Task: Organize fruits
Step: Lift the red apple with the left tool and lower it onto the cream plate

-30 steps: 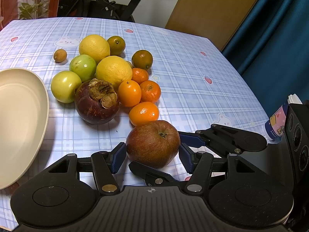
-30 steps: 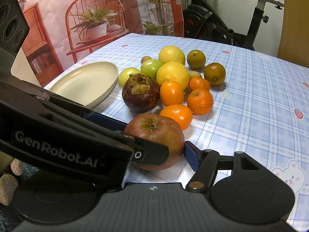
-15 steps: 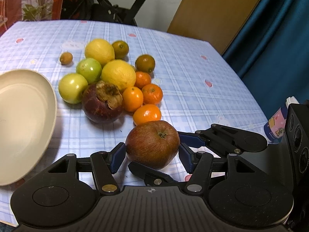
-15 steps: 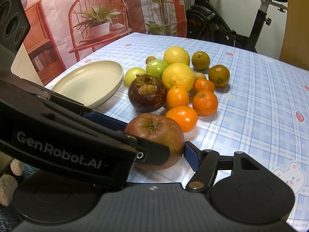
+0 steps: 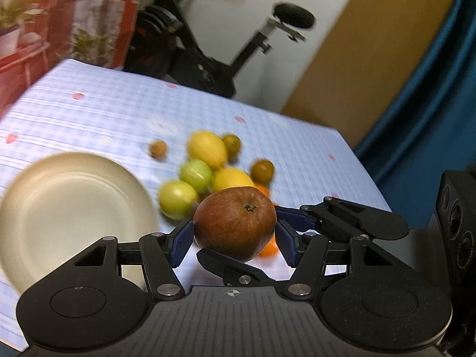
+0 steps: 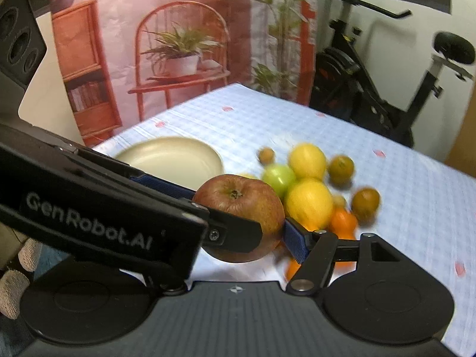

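Observation:
A red-brown apple [image 5: 235,223] is held between both grippers, lifted above the table. My left gripper [image 5: 233,238] is shut on it, blue pads on its left and right sides. My right gripper [image 6: 238,223] is shut on the same apple [image 6: 239,217]; the left gripper's body crosses in front of it and hides its left finger. The cream plate [image 5: 68,208] lies on the table to the left, also in the right wrist view [image 6: 169,160]. The pile of lemons [image 5: 206,148], green fruits [image 5: 177,199] and oranges [image 6: 342,220] lies behind the apple.
The blue checked tablecloth [image 5: 104,113] covers the table. An exercise bike [image 5: 208,50] stands beyond the far edge. A blue curtain [image 5: 431,104] hangs at the right. A printed backdrop [image 6: 178,44] with shelves and plants stands at the left.
Both grippers have lifted the apple off the table and tilted up. The fruit pile and plate now sit lower and farther in view, blurred by motion.

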Demonstrator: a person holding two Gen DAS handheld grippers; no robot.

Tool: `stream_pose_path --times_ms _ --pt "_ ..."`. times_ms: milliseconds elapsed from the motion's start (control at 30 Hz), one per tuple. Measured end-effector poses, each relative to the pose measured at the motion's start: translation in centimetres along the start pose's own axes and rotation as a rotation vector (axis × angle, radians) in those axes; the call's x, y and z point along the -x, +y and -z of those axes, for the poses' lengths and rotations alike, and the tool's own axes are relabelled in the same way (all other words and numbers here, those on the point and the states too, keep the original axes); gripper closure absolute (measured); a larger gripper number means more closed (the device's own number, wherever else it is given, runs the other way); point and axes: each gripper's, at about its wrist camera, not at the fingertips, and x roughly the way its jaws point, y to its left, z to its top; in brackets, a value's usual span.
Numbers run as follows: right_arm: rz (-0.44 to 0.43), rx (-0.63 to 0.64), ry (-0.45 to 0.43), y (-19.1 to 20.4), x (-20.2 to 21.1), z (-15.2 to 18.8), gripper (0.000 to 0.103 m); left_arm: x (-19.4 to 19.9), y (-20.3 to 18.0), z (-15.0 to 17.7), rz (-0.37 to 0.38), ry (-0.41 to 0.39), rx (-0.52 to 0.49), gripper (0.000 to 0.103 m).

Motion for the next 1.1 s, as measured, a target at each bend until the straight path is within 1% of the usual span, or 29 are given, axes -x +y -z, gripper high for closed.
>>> stream_pose_path --times_ms 100,200,300,400,500,600,700,833,1100 --pt "-0.041 0.022 -0.013 0.7 -1.8 -1.8 0.035 0.7 2.0 -1.1 -0.031 -0.032 0.026 0.041" --pt "-0.082 0.048 -0.018 1.5 -4.0 -3.7 0.035 0.8 4.5 -2.3 -0.073 -0.055 0.074 0.041" --pt "-0.121 0.059 0.000 2.7 -7.1 -5.6 0.035 0.5 7.1 -3.6 -0.115 -0.058 0.122 0.040" --pt "-0.149 0.069 0.014 3.8 -9.8 -6.9 0.035 0.2 9.4 -4.4 -0.141 -0.059 0.151 0.040" --pt "-0.174 0.092 0.027 5.0 -12.4 -7.6 0.035 0.1 11.5 -4.7 -0.162 -0.050 0.185 0.040" --pt "-0.194 0.125 0.049 6.1 -14.4 -7.8 0.035 0.0 13.3 -4.6 -0.187 -0.038 0.241 0.040" --pt "-0.210 0.141 0.070 6.8 -15.9 -8.0 0.035 0.1 14.2 -4.4 -0.201 -0.038 0.261 0.040" --pt "-0.228 0.145 0.075 7.3 -17.1 -8.1 0.035 0.5 14.7 -4.0 -0.214 -0.040 0.268 0.040" --pt "-0.241 0.149 0.077 7.8 -18.2 -7.7 0.035 -0.3 15.5 -3.4 -0.252 -0.036 0.233 0.039"
